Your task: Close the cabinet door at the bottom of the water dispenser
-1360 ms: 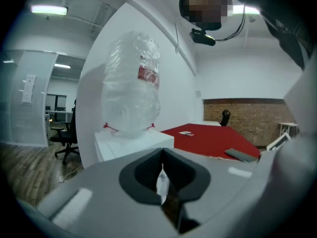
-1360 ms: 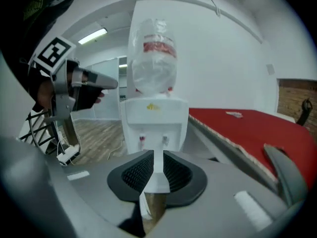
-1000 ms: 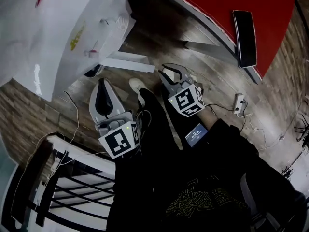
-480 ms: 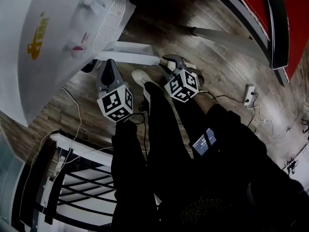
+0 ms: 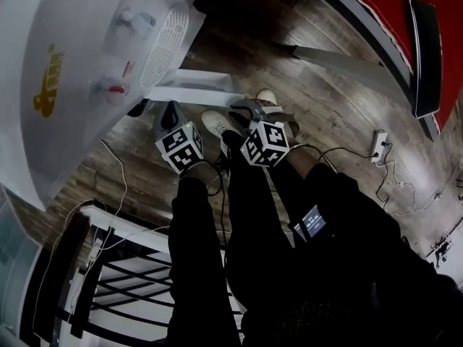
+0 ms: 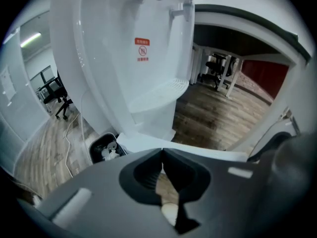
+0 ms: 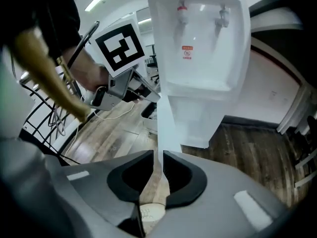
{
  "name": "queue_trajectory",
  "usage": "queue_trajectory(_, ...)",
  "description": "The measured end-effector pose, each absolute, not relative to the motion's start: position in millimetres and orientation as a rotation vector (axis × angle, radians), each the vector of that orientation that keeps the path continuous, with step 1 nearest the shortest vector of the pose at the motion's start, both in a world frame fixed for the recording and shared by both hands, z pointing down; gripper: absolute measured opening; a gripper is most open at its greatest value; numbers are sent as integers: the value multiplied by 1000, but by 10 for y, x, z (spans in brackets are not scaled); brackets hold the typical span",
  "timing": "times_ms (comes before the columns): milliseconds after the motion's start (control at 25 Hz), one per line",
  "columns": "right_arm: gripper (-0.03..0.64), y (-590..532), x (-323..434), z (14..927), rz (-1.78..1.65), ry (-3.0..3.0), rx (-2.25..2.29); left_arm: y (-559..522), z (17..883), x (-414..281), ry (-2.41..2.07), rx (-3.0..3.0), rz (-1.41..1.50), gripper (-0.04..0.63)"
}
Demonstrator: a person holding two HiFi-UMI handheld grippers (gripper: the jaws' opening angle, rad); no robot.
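Lowered since a second ago, both tools are being held beside the water dispenser (image 5: 79, 56). Its cabinet door (image 5: 195, 92) is standing open, its edge lined up between the right tool's (image 7: 158, 155) closing jaws. The left tool (image 6: 162, 151) is being held clenched, empty. Floor room is being narrowed by a shoe (image 5: 215, 121) and a bin (image 6: 105, 148).

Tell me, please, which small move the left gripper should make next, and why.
Probably ease the left gripper forward so that its shut tips press the open cabinet door toward the water dispenser. The door stands swung out just ahead of the tips and seems not yet touched.
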State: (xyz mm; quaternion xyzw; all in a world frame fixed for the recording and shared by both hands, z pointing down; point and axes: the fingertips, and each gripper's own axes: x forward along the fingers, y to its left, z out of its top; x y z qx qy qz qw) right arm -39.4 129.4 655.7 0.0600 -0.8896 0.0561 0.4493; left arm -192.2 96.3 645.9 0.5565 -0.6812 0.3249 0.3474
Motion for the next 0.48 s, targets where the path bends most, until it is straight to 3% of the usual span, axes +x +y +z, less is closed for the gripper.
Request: queue_trajectory(480,41,465,-298,6761,85,-2139,294,956,6563,-1795,-1696,1461,847,8)
